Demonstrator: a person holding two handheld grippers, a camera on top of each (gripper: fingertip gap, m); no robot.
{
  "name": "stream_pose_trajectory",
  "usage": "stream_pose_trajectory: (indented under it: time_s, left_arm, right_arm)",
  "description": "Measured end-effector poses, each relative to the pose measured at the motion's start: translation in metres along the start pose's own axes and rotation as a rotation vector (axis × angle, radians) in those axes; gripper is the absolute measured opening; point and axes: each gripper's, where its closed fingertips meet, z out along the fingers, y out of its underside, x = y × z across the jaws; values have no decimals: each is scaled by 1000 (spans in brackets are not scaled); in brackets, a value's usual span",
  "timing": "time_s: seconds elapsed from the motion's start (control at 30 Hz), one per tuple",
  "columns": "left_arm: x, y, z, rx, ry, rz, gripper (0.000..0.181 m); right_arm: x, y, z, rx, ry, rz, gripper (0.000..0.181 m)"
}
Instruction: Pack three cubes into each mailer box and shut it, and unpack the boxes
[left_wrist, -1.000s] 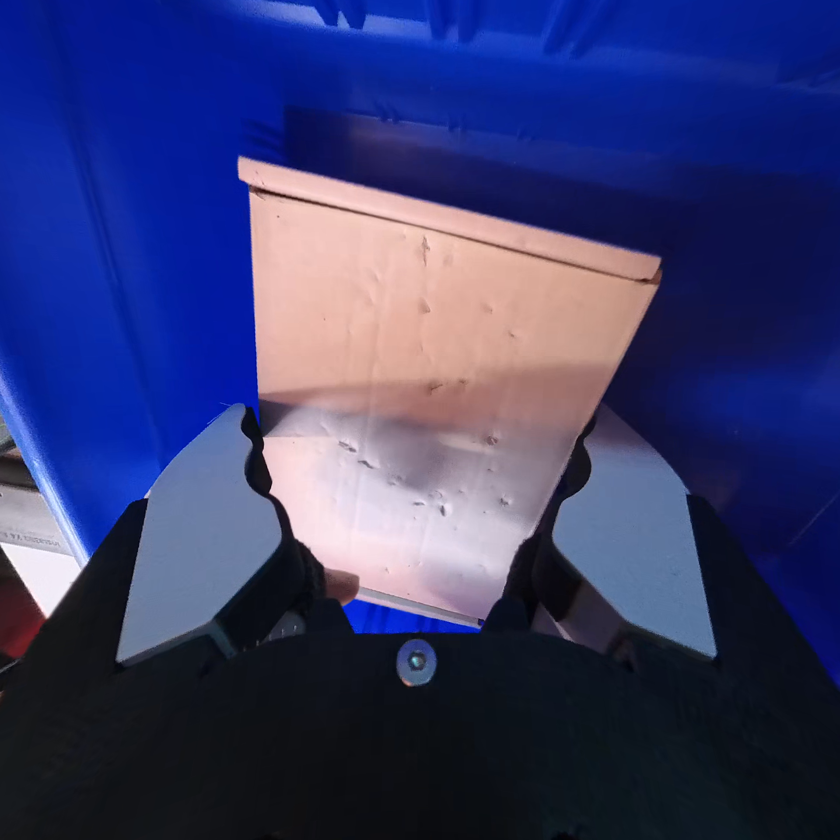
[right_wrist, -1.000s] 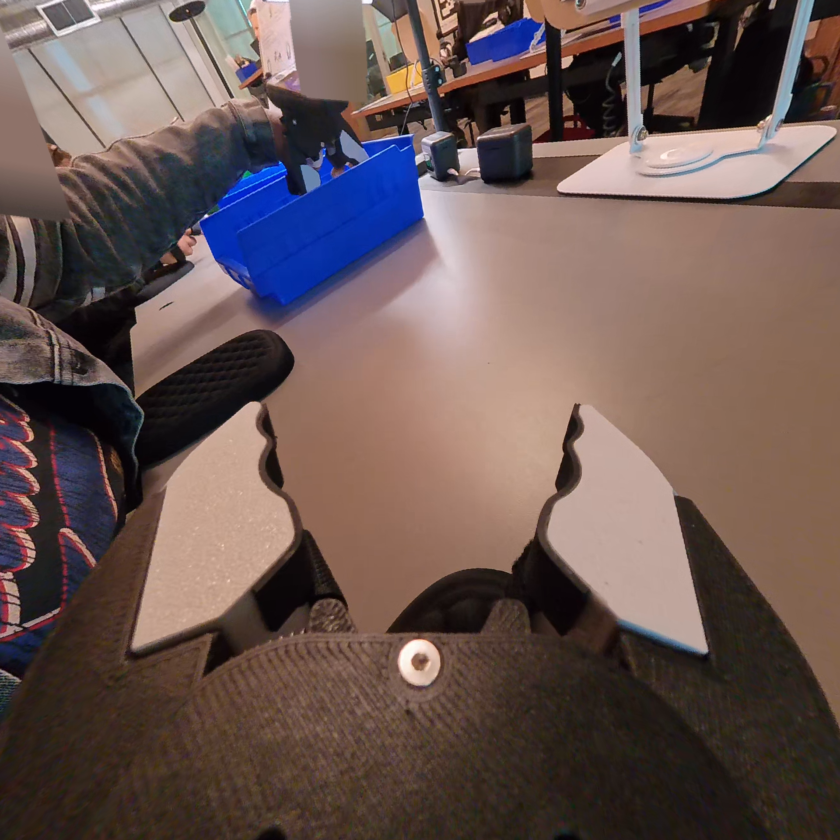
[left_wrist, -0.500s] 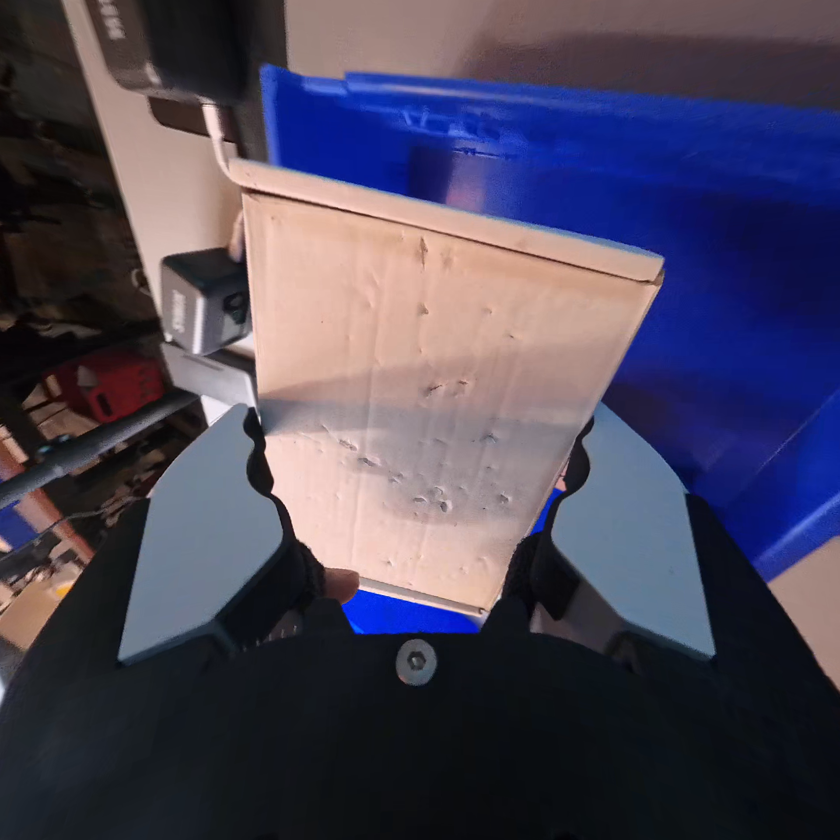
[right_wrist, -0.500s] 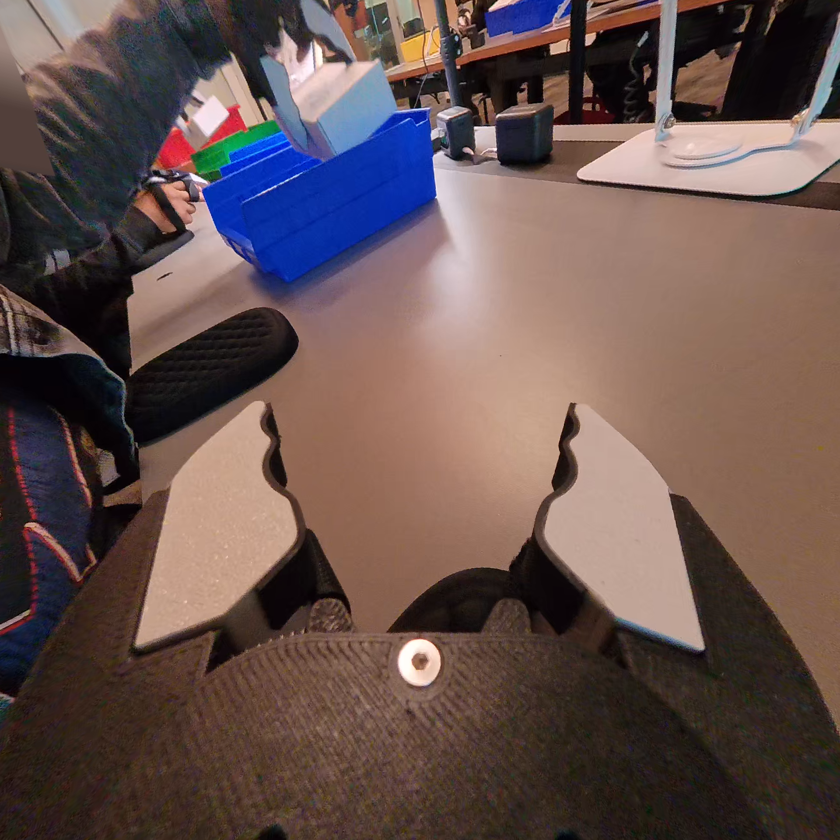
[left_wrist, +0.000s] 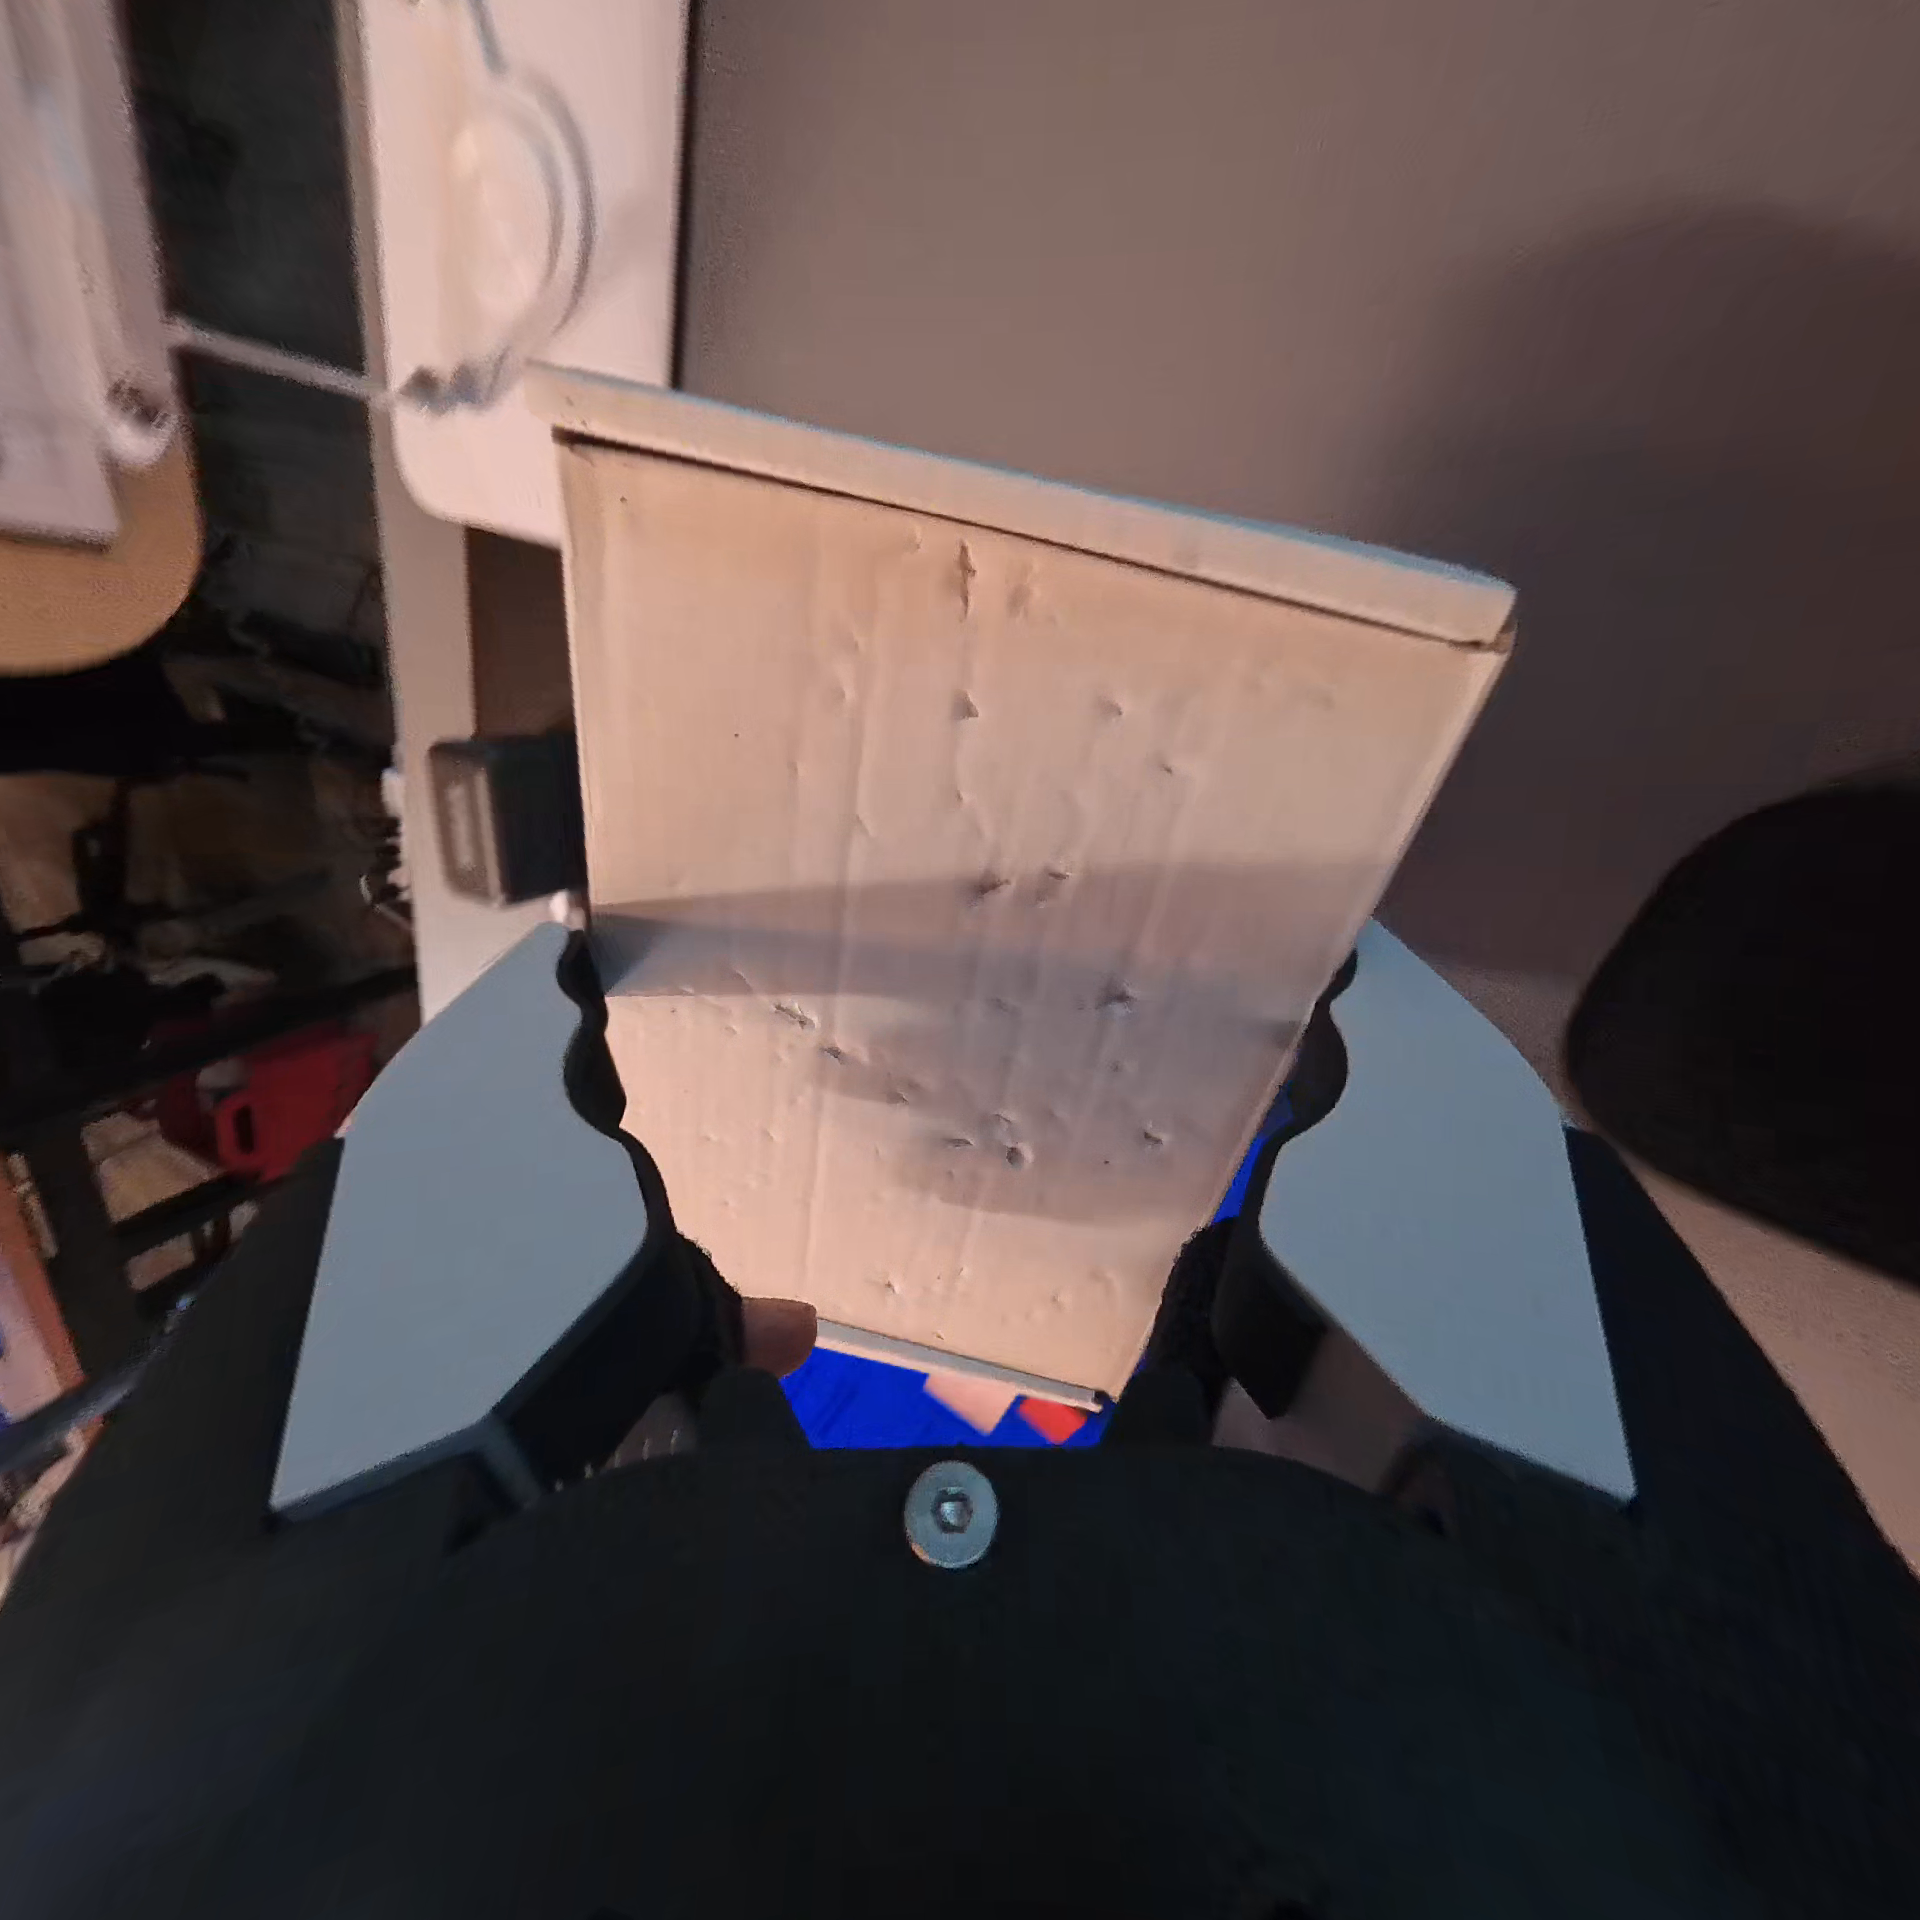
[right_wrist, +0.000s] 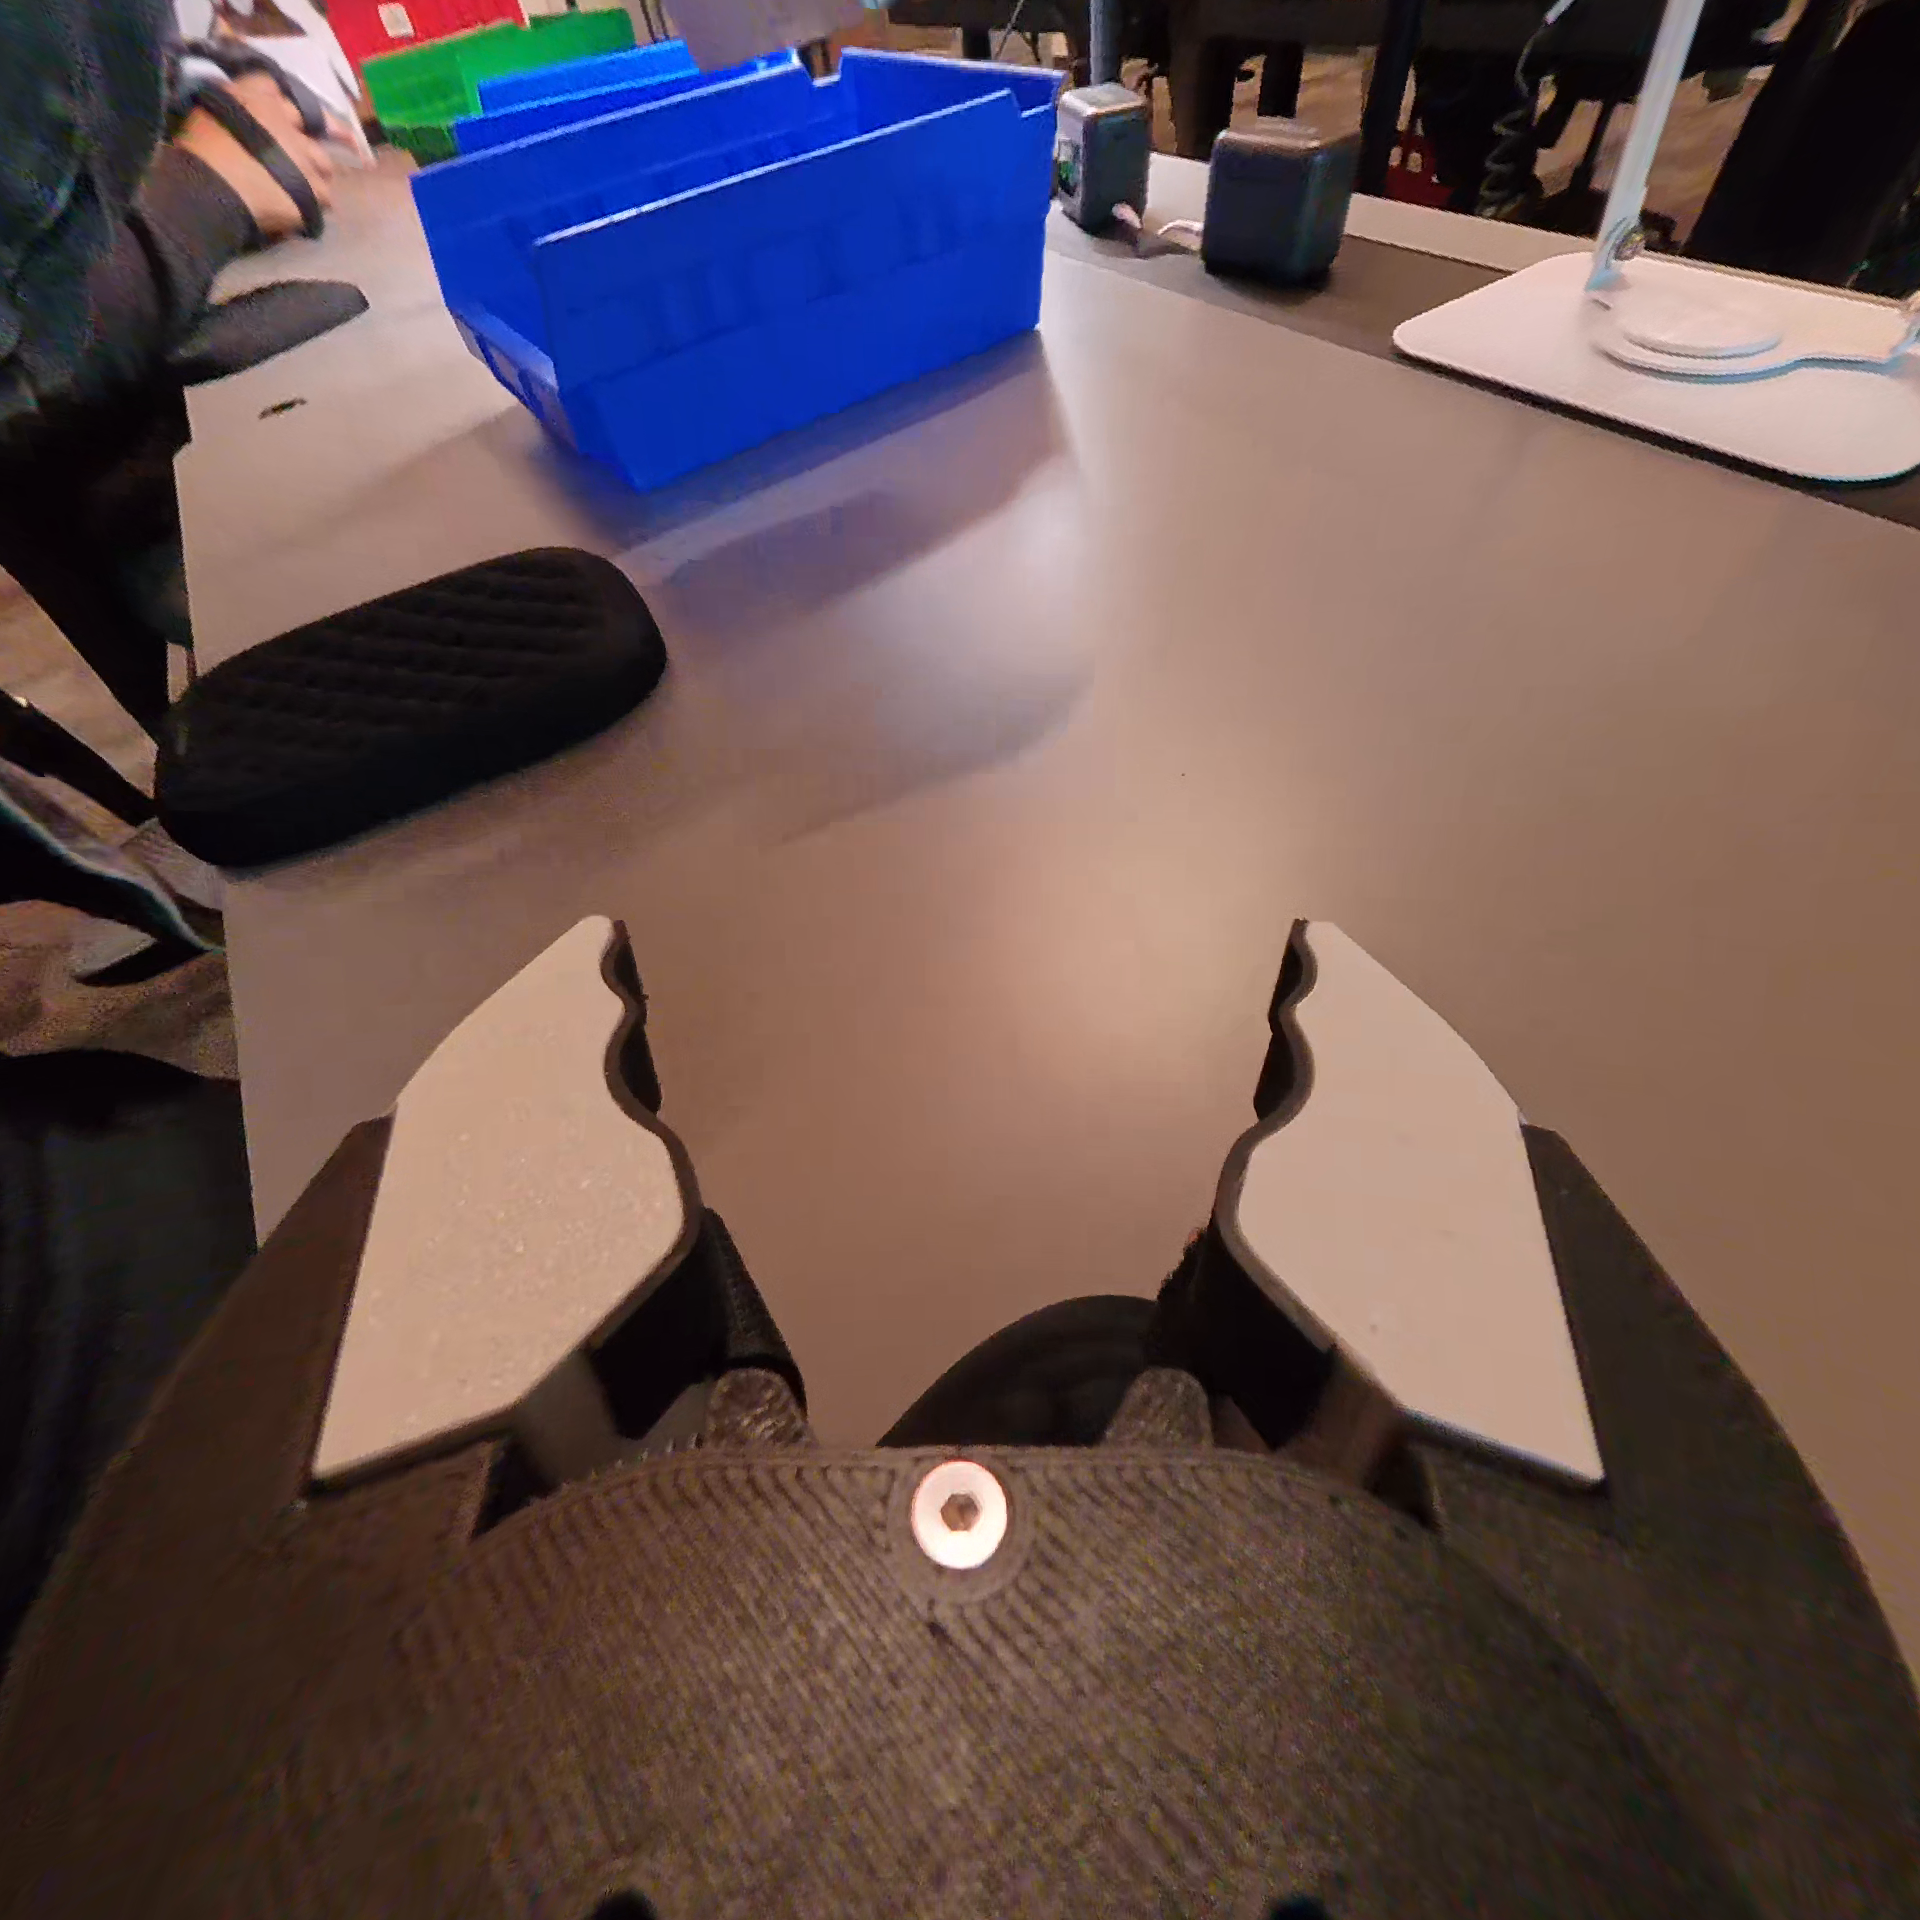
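My left gripper (left_wrist: 951, 956) is shut on a closed cardboard mailer box (left_wrist: 997, 852), gripping its two sides, and holds it in the air above the grey table (left_wrist: 1247, 312). A strip of the blue bin (left_wrist: 862, 1397) with a red cube (left_wrist: 1049, 1415) shows under the box's near edge. My right gripper (right_wrist: 951, 940) is open and empty, low over the table (right_wrist: 1143, 727). In the right wrist view the blue bin (right_wrist: 769, 281) stands at the far left, and the bottom of the lifted box (right_wrist: 758, 26) shows at the top edge above it.
A black padded rest (right_wrist: 405, 696) lies left on the table and shows in the left wrist view (left_wrist: 1766, 1029). A white lamp base (right_wrist: 1683, 364) sits far right. Two small dark cubes (right_wrist: 1278, 197) stand at the back. Green and red bins (right_wrist: 468, 73) lie behind the blue one. A person's sleeve (right_wrist: 94, 260) is at the left. Left tips and right tips are each some 20 centimetres from the black padded rest (right_wrist: 405, 696).
My left gripper has lifted the mailer box up out of the blue bin and swung it over the table. My right gripper has stayed open and shifted slightly toward the bin.
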Motion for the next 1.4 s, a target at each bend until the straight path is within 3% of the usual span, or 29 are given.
stream_pose_trajectory:
  time_s: [0.17,0.33,0.6,0.8,0.87,1.03,1.17,1.2,1.3,1.4]
  left_arm:
    - [55,-62,38,15,72,37,127]
    - [103,-98,82,-23,153,51,127]
    - [141,-123,124,-77,212,50,127]
    - [150,-130,137,17,256,14,128]
    - [151,-134,132,83,276,-17,137]
    - [132,-127,77,445,166,-163,145]
    - [140,-85,40,685,146,-345,97]
    - [143,-73,42,702,147,-396,86]
    - [161,-42,69,609,186,-482,86]
    - [175,-37,86,580,189,-451,80]
  right_arm:
    - [1,1,1,-9,35,-34,115]
    - [7,0,-1,-1,85,-37,115]
    - [10,5,3,-40,100,-34,114]
    - [9,11,7,-88,90,-31,114]
    - [8,14,9,-108,89,-37,116]
    - [5,13,5,-163,79,-63,118]
    - [7,5,2,-290,135,-159,104]
    - [7,2,5,-298,134,-172,98]
    - [15,7,23,-339,108,-184,91]
    - [25,21,43,-373,81,-188,80]
